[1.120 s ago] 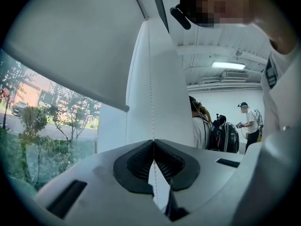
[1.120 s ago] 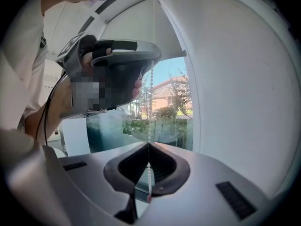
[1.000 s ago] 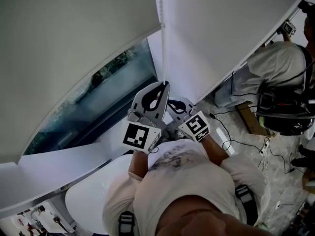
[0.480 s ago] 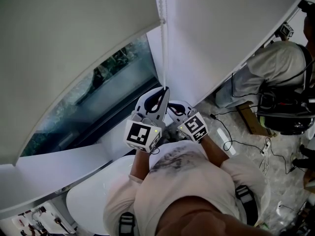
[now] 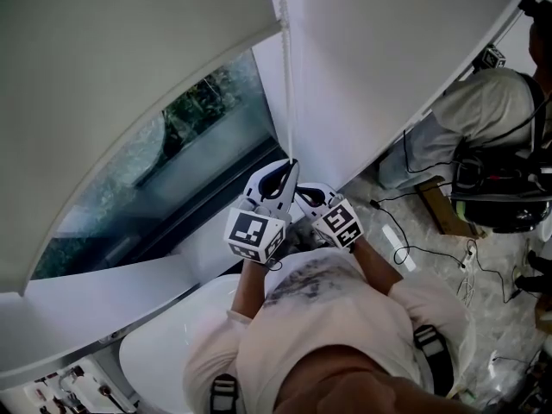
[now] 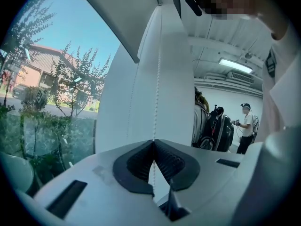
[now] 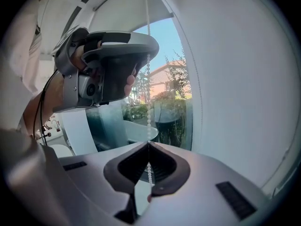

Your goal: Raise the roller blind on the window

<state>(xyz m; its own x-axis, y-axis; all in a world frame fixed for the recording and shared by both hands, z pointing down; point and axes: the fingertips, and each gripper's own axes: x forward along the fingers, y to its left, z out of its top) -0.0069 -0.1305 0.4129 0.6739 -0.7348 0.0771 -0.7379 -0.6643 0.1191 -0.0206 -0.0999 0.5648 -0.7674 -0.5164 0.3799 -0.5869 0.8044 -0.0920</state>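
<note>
The grey roller blind (image 5: 129,59) hangs part-way up over the window glass (image 5: 164,162). Its white bead chain (image 5: 289,84) drops along the right side of the window. My left gripper (image 5: 291,166) is shut on the chain, the beads pinched at the jaw tips (image 6: 153,141) with the chain (image 6: 157,79) running up taut. Just below it my right gripper (image 5: 299,193) is also shut on the chain (image 7: 148,126), pinching it at the tips (image 7: 148,144). The left gripper (image 7: 113,65) shows close above in the right gripper view.
A white sill (image 5: 103,300) and a round white table (image 5: 164,352) lie under the window. At the right a person (image 5: 483,128) with gear stands among cables (image 5: 414,248) on the floor. Another person (image 6: 247,126) stands far off beside bags.
The blind's bottom edge has risen and more glass shows. Both grippers have come down and nearer my body along the chain, still shut on it.
</note>
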